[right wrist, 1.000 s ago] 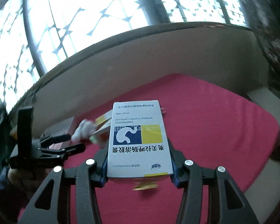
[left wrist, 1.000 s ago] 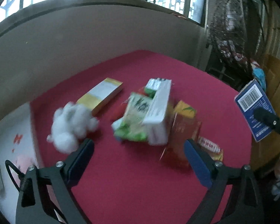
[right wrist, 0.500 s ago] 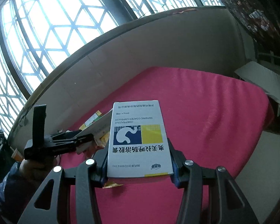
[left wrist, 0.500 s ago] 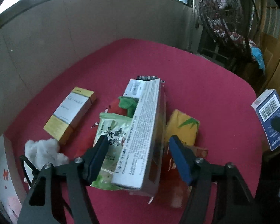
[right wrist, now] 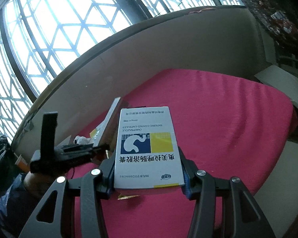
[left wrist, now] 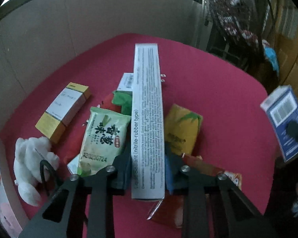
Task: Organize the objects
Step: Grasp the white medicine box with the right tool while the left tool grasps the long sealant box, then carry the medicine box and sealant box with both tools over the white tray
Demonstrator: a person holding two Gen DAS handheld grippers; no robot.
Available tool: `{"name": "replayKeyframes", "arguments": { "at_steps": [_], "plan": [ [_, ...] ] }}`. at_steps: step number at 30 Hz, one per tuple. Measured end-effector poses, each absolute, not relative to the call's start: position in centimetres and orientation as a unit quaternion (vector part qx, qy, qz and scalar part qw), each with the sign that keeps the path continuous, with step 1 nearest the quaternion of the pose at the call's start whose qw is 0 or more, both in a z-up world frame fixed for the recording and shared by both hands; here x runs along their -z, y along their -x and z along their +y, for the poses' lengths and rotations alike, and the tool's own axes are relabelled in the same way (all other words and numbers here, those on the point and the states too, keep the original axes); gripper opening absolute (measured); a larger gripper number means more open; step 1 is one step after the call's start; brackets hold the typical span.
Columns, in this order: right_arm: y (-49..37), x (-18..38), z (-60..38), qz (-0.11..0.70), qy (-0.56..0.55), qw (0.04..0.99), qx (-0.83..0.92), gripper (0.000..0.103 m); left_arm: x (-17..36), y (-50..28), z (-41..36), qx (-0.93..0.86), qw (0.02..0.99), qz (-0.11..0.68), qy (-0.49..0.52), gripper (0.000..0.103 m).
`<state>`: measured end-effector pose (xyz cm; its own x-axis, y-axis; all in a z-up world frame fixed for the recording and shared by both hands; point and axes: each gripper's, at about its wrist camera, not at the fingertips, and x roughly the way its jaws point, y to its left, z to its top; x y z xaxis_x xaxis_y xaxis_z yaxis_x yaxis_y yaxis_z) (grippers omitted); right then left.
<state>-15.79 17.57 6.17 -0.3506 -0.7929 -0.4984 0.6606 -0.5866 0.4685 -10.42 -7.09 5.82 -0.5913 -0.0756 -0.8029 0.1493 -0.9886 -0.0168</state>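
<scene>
My left gripper (left wrist: 148, 173) is shut on a long grey sealant box (left wrist: 148, 107) and holds it above the red table (left wrist: 218, 99). Under it lie a green snack pack (left wrist: 104, 136), a yellow pouch (left wrist: 180, 130), a yellow-and-white box (left wrist: 62, 112) and a white cotton wad (left wrist: 32, 160). My right gripper (right wrist: 148, 175) is shut on a white omeprazole box (right wrist: 147, 148) with a blue and yellow panel, held above the table; it also shows in the left wrist view (left wrist: 286, 123). The left gripper with the grey box (right wrist: 107, 127) shows at left in the right wrist view.
A beige wall panel (left wrist: 89, 29) borders the table's far side, with latticed windows (right wrist: 59, 29) above it. A red and orange packet (left wrist: 208, 170) lies near the front. A white box (left wrist: 126, 81) and a red-green pack (left wrist: 119, 101) lie behind the pile.
My left gripper has come down over the pile and closed on the long grey box, which now points straight ahead. My right gripper still holds the omeprazole box and has swung its view.
</scene>
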Motion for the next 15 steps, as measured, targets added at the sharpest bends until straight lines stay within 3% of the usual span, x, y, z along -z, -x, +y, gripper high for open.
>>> {"name": "replayKeyframes", "arguments": {
  "at_steps": [9,15],
  "plan": [
    [14.0,-7.9,15.6,-0.064,-0.331,0.450,0.827,0.055,-7.6,7.8,-7.5,0.915,0.115,0.052,-0.384,0.026],
    [12.8,-10.4,13.2,-0.039,-0.329,0.460,0.824,0.055,-11.2,3.6,-9.5,0.928,0.134,0.118,-0.326,0.026]
  ]
}}
